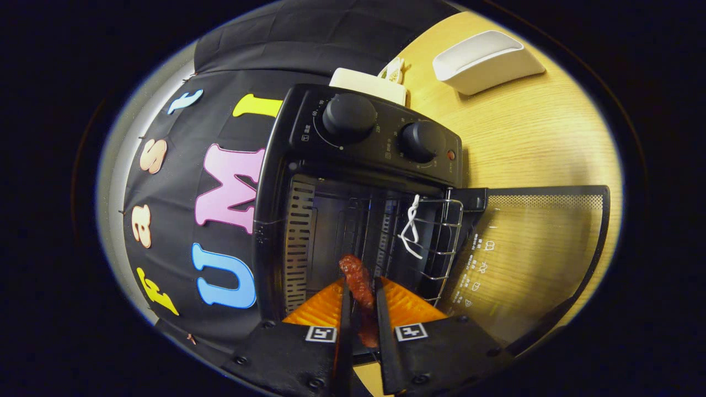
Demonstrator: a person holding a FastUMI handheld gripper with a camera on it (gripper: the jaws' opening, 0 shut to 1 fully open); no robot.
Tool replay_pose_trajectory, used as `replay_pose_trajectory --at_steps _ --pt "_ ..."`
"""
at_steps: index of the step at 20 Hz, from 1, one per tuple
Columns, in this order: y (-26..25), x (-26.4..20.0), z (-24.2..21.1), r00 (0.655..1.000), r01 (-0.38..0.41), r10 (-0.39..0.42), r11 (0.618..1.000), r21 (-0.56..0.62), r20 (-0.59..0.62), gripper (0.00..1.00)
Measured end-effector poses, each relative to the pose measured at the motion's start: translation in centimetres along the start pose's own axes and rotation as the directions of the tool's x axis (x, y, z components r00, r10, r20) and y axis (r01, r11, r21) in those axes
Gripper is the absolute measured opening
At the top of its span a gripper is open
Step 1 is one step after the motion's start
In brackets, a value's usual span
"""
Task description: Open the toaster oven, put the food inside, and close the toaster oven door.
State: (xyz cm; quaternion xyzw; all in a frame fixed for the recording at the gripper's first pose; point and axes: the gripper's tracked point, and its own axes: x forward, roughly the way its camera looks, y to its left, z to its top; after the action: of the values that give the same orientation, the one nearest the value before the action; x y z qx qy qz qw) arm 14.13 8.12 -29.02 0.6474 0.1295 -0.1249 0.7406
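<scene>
Jaws pinch wrinkled sausage (358, 286).

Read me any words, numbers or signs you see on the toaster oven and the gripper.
Toaster oven control panel: dial scales and small marks around both knobs, too small to read.
Open glass door: a column of white icons with tiny text, too blurred to read.
Gripper, shut on the sausage: two square black-and-white coded tags, no words.
Nothing reads as text.
</scene>
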Motion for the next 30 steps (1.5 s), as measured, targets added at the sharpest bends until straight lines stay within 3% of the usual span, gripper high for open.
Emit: replay_pose_trajectory --at_steps 4,6,7,11,16,21,25,30 --pt "0.2 -0.1 0.6 1.000 0.010 -0.010 1.000 -0.013 0.022 0.58" --pt "0.4 -0.7 0.8 1.000 0.015 -0.014 1.000 -0.017 0.024 0.82" --pt "0.3 -0.8 0.7 1.000 0.018 -0.018 1.000 -0.018 0.020 0.87" --pt "0.1 -1.2 0.6 0.999 0.045 -0.045 0.999 0.019 0.027 0.96" --pt "-0.3 -0.9 1.1 0.991 0.093 -0.105 0.987 0.134 0.087 0.91" --pt "-0.5 -3.0 1.1 0.990 -0.010 -0.032 0.954 0.299 0.135 0.97" --pt "0.4 -2.3 1.2 0.987 -0.059 0.005 0.941 0.333 0.161 0.96" --pt "-0.4 -3.8 3.4 0.952 -0.162 0.035 0.899 0.407 0.303 0.96"
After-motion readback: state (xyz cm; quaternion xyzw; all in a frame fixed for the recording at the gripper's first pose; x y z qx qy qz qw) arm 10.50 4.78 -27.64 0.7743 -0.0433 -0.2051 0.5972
